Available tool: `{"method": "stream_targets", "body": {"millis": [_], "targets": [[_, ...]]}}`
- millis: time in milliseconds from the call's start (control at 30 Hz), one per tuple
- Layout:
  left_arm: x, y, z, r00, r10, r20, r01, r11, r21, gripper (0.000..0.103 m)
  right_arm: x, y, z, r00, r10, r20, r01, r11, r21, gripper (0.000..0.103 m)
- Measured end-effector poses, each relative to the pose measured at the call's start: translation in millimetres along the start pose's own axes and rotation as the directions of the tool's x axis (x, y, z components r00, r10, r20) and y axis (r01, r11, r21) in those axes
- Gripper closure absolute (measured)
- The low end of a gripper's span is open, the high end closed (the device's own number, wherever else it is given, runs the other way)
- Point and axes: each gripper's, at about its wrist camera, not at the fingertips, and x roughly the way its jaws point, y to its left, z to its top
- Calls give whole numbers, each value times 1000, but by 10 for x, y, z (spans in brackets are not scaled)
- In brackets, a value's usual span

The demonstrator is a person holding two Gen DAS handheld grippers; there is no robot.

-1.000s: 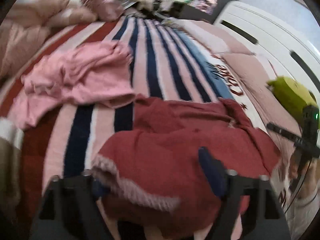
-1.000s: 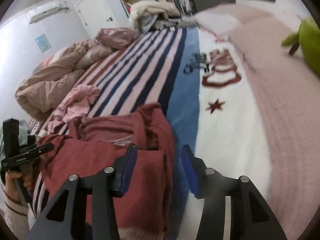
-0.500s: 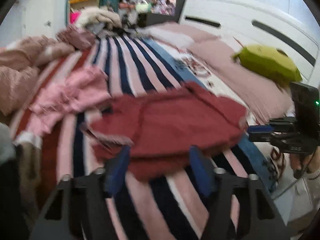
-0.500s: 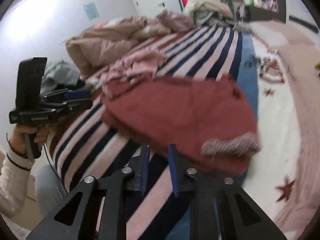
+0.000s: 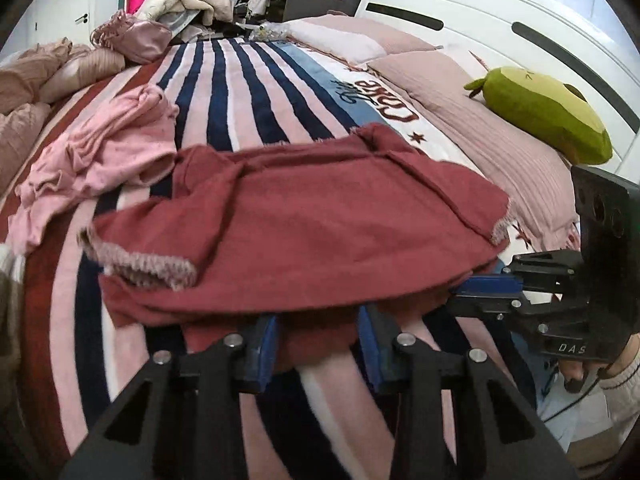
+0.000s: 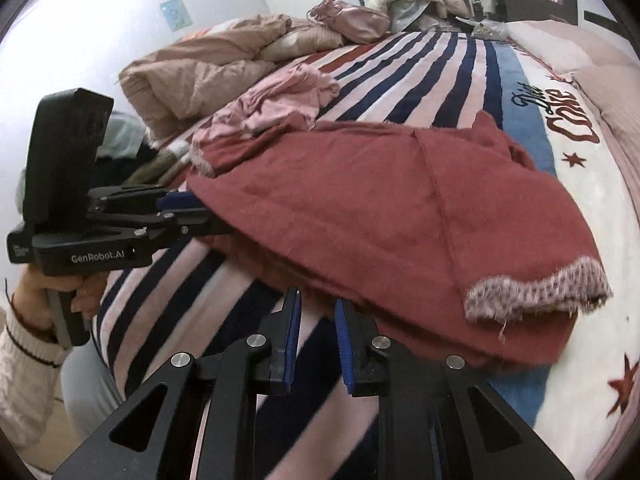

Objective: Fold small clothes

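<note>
Two claws work the red garment (image 5: 304,224) on the bed (image 5: 248,92): left claw (image 5: 318,344) closing on its hem, right claw (image 6: 316,340) nearly pressed together, seemingly empty. One-sided grip could skew the fold.

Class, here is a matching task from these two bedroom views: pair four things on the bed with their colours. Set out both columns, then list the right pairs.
Things:
1. sweater
2. crumpled top
3. plush toy
4. duvet

Colours:
A. green
B. beige
C. dark red
D. light pink

Pairs: 1-C, 2-D, 3-A, 4-B
</note>
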Motion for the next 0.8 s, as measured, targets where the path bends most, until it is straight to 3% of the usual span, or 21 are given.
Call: {"method": "stream_targets", "body": {"millis": [267, 433, 600, 733, 767, 800], "targets": [[169, 130, 428, 998, 53, 17, -54, 998, 14, 70, 69, -344, 436, 995, -90, 40, 88, 995, 50, 91], [401, 277, 825, 990, 135, 26, -136, 991, 4, 70, 242, -553, 860, 987, -156, 38, 155, 987, 48, 94], [653, 508, 1174, 982, 186, 21, -186, 982, -22, 70, 428, -820, 1270, 957, -287, 31, 286, 958, 18, 90], [842, 705, 1329, 974, 225, 2, -225, 974, -28, 70, 318, -1034, 1437, 971, -234, 46, 230, 970, 73, 88], [831, 737, 1335, 977, 214, 1, -214, 976, -28, 69, 233, -1040, 1440, 975, -214, 56, 210, 975, 67, 83], [767, 760, 1337, 980, 199, 16, -198, 980, -27, 62, 139, -1034, 1430, 978, -197, 64, 194, 980, 53, 69]]}}
